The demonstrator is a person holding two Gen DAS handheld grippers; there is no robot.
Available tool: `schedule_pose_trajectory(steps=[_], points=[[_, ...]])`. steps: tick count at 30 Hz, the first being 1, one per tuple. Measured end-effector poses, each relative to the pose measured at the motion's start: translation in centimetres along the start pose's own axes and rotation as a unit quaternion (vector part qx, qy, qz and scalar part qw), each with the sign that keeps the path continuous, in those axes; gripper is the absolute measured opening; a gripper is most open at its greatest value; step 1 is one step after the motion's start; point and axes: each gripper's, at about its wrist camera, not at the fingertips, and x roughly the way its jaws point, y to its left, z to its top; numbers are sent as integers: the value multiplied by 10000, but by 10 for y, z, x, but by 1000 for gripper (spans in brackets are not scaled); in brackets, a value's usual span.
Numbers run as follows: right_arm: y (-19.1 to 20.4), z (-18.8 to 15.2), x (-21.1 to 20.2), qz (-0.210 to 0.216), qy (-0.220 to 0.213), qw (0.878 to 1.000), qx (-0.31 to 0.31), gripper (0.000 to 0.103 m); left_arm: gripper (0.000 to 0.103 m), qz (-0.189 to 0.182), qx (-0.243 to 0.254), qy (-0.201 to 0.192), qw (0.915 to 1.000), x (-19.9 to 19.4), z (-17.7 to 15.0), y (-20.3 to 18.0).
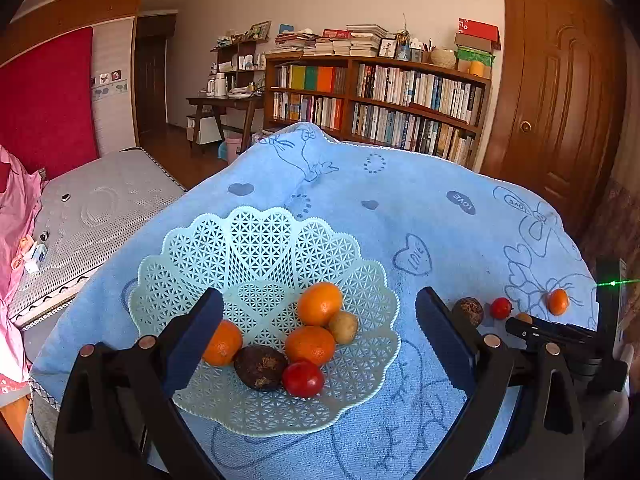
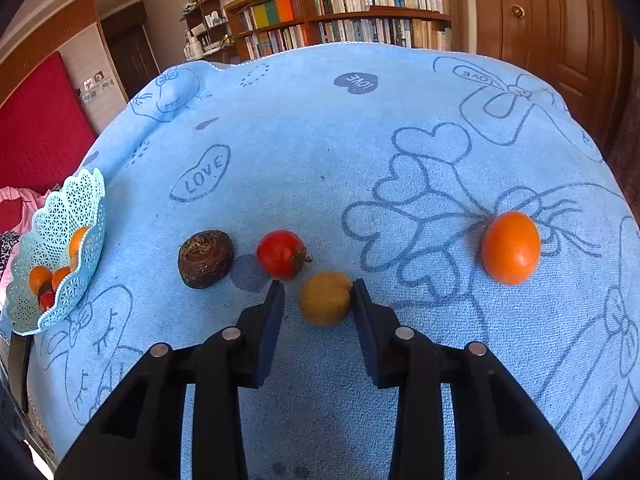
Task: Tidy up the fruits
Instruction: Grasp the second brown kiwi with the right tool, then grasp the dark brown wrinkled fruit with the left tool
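lt-blue heart-print towel (image 2: 304, 152), mint lattice basket (image 1: 260, 248)

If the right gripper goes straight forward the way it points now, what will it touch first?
Most likely the small brownish-yellow fruit: it already sits between the fingertips of the right gripper, and the right finger looks to be touching it. The red tomato lies just beyond, slightly left; depth there is hard to judge.

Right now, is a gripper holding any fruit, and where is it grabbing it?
None is held yet. The right gripper straddles the small yellow-brown fruit, its right side touching, a gap on its left. The left gripper hangs open over the basket.
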Motion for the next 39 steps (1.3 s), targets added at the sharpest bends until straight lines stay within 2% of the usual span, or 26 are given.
schedule_pose_trajectory(steps=[3, 19, 32, 36, 39], points=[[1, -1, -1, -17, -22, 10000, -30, 27, 98, -19, 43, 21, 10000, 1, -1, -5], [-20, -16, -35, 130, -270, 9994, 162, 27, 98, -298, 646, 115, 9974, 9, -5, -60], [-32, -25, -33, 357, -303, 9981, 389, 27, 98, -563, 1211, 379, 9903, 39, -13, -122], [-35, -26, -33, 419, -294, 9977, 451, 27, 95, -649, 1357, 477, 9875, 52, -15, -134], [-35, -27, -33, 445, -295, 9975, 454, 27, 89, -686, 1430, 600, 9855, 62, -17, -141]])
